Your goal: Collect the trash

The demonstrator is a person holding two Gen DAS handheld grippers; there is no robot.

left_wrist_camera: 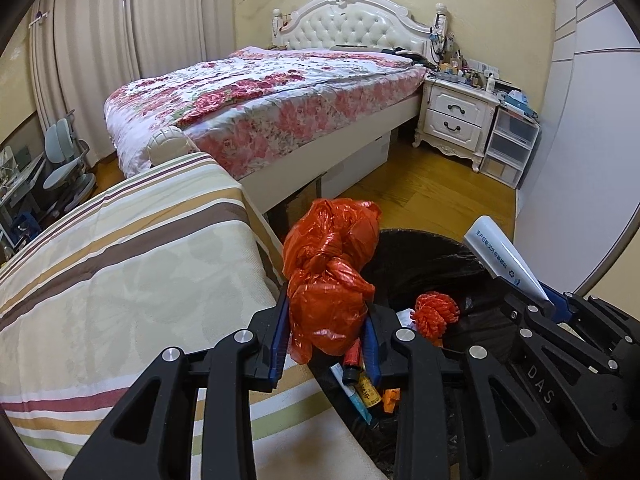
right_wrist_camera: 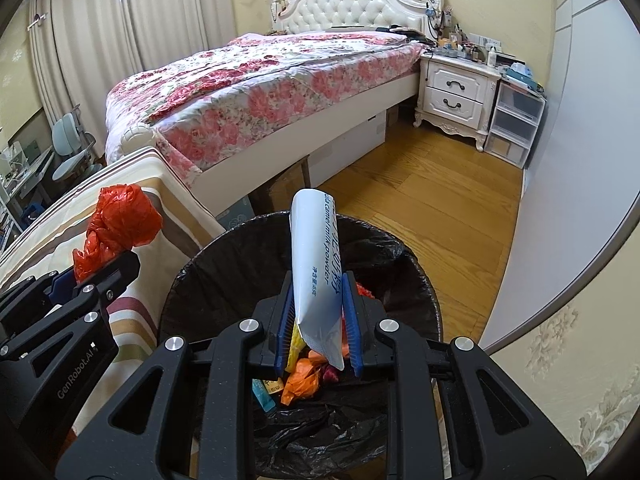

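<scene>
A knotted red plastic bag (left_wrist_camera: 332,280) sticks up between the blue pads of my left gripper (left_wrist_camera: 327,308), which is shut on it beside the rim of a black-lined trash bin (left_wrist_camera: 420,248). My right gripper (right_wrist_camera: 318,280) is shut on a white milk-powder sachet (right_wrist_camera: 316,248) that stands upright above the bin (right_wrist_camera: 192,280). Inside the bin lie a red mesh ball (left_wrist_camera: 436,312), small tubes and an orange wrapper (right_wrist_camera: 304,380). Each wrist view also shows the other gripper: the right one (left_wrist_camera: 536,300) with the sachet (left_wrist_camera: 500,256), the left one (right_wrist_camera: 100,272) with the red bag (right_wrist_camera: 120,220).
A striped cover (left_wrist_camera: 120,280) lies on furniture directly left of the bin. Behind it stands a bed with a floral quilt (left_wrist_camera: 260,96), then a white nightstand (left_wrist_camera: 456,116) and plastic drawers (left_wrist_camera: 508,148). Wooden floor (right_wrist_camera: 420,200) runs to a pale wall on the right.
</scene>
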